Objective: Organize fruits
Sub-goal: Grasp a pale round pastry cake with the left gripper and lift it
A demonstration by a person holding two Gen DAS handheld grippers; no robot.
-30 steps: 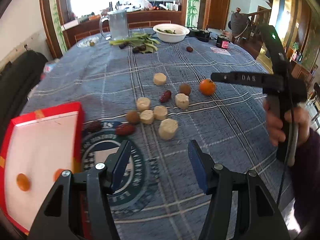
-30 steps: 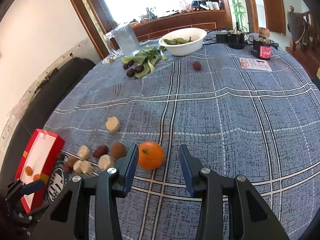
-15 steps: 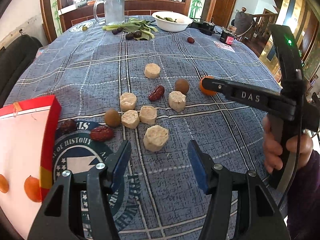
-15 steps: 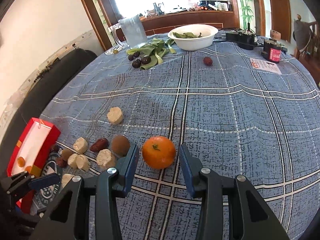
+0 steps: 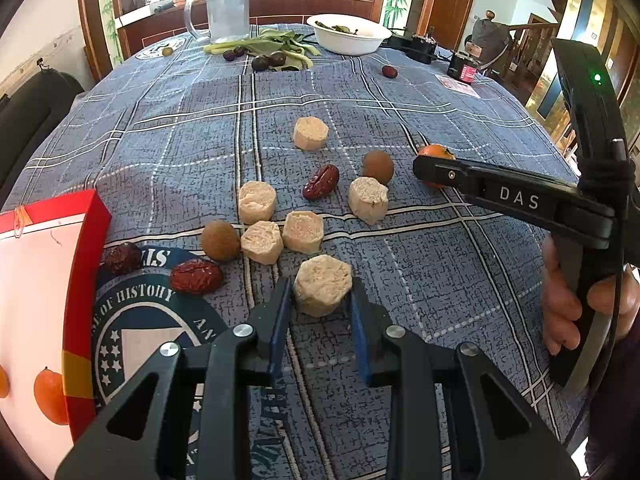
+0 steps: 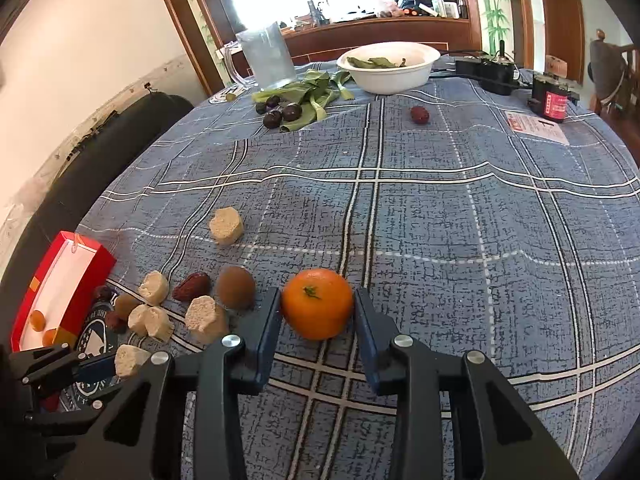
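While both sets of jaws had just been closing, left gripper (image 5: pixel 322 302) clasped a beige chunk (image 5: pixel 322 289) on the worktop (image 5: pixel 420 264); right gripper (image 6: pixel 316 314) clasped the orange (image 6: pixel 317 309), red box (image 5: pixel 48 280) at left.

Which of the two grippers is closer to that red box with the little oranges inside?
Left. The left gripper, closing around a pale cylinder chunk, sits just beside the red box. The right gripper, around the orange, is farther away.
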